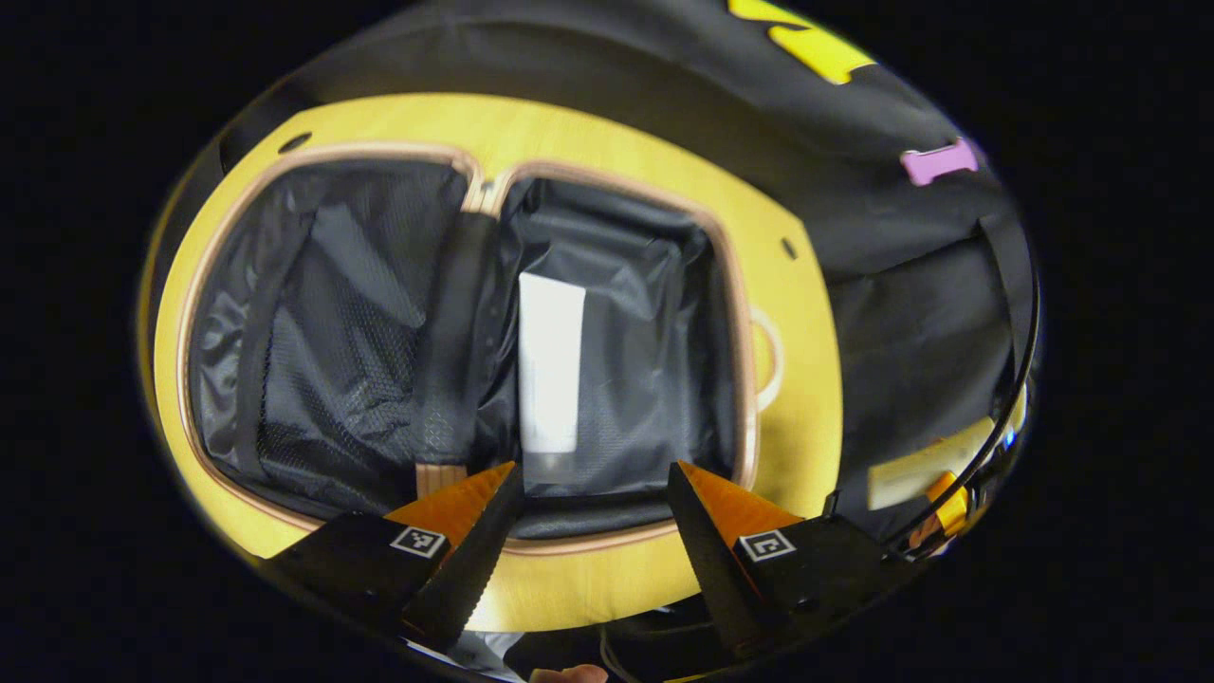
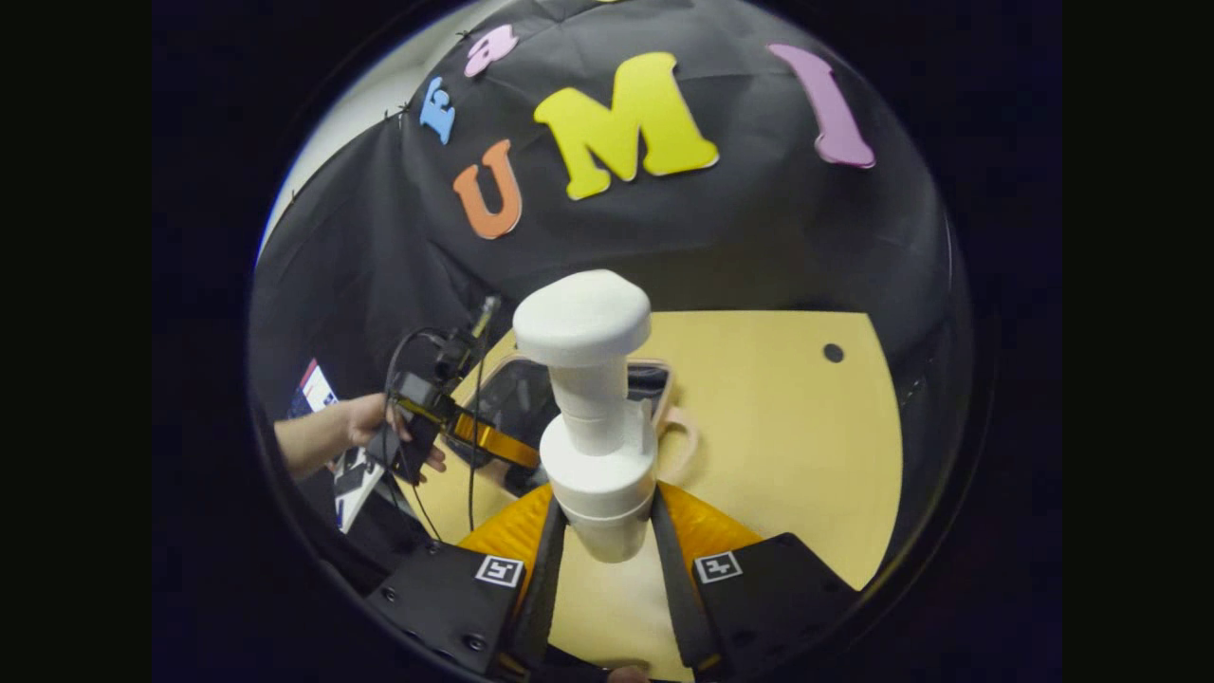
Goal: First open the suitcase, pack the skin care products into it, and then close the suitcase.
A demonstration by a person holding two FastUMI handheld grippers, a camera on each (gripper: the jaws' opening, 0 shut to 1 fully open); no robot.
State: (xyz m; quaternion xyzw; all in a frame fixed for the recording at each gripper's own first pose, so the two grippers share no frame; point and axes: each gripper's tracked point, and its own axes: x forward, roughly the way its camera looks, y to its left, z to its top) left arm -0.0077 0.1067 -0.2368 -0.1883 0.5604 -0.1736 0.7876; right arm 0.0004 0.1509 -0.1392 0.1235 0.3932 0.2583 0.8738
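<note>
The suitcase [image 1: 474, 180] lies open on the surface [image 2: 787, 427], with a white tube [image 1: 550, 370] in its right compartment, long axis running 12 to 6 o'clock. The right gripper [image 2: 607, 531] has its jaws clamped on a white pump bottle [image 2: 593, 417], held upright. From this bottle the suitcase lies toward 11 o'clock (the nearer compartment appears free). The left gripper [image 1: 593, 493] hovers above the tube, jaws apart.

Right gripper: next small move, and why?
Probably carry the white pump bottle over the open suitcase and lower it beside the white tube. The right gripper is shut on the bottle above the table; the left gripper hangs open over the case.
</note>
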